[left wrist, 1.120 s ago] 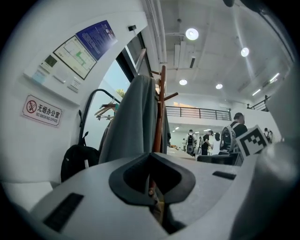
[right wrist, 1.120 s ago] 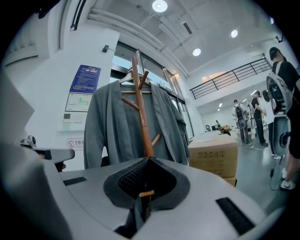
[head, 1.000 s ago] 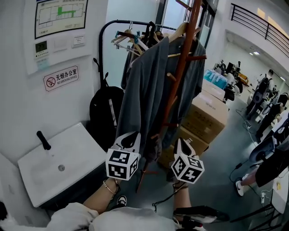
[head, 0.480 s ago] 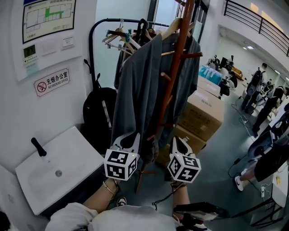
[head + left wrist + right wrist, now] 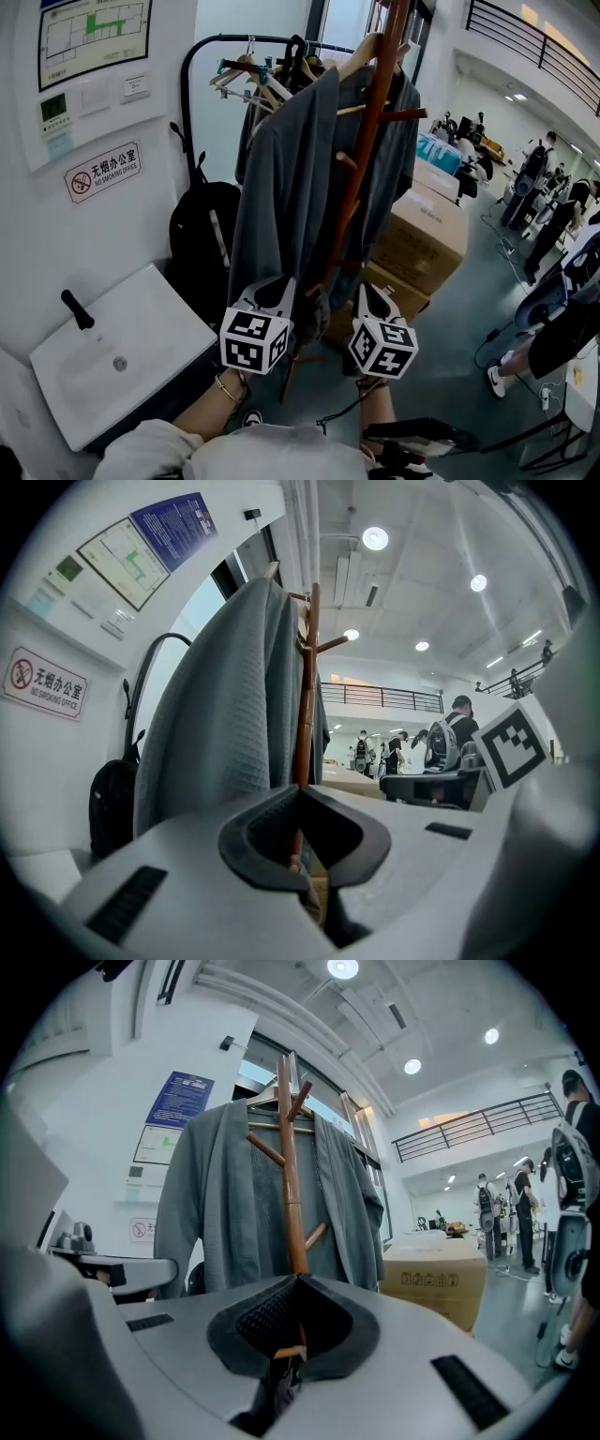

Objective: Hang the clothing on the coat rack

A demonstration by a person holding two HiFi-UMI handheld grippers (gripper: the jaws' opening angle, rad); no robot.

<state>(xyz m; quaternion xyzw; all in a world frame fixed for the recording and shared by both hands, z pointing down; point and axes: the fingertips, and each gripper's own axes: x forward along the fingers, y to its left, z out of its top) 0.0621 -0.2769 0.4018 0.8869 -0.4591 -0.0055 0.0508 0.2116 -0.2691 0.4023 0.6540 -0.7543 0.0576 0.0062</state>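
Note:
A grey knit cardigan (image 5: 291, 187) hangs on a wooden hanger from the top of the brown wooden coat rack (image 5: 361, 159). It drapes down on both sides of the pole. My left gripper (image 5: 277, 286) is shut and empty, level, just short of the cardigan's lower hem. My right gripper (image 5: 364, 292) is also shut and empty, beside the pole's lower pegs. In the left gripper view the cardigan (image 5: 225, 714) and the pole (image 5: 305, 714) rise straight beyond the closed jaws. In the right gripper view the cardigan (image 5: 216, 1204) spreads behind the pole (image 5: 291, 1194).
A black clothes rail (image 5: 253, 70) with hangers stands behind the rack, with a black backpack (image 5: 202, 234) under it. There is a white sink (image 5: 112, 352) at the left and stacked cardboard boxes (image 5: 422, 234) at the right. People and chairs fill the far right, and cables lie on the floor.
The rack and the sink have slid a little to the left in the head view. Both grippers stay shut and empty near the cardigan's hem, and the cardigan still hangs on the rack.

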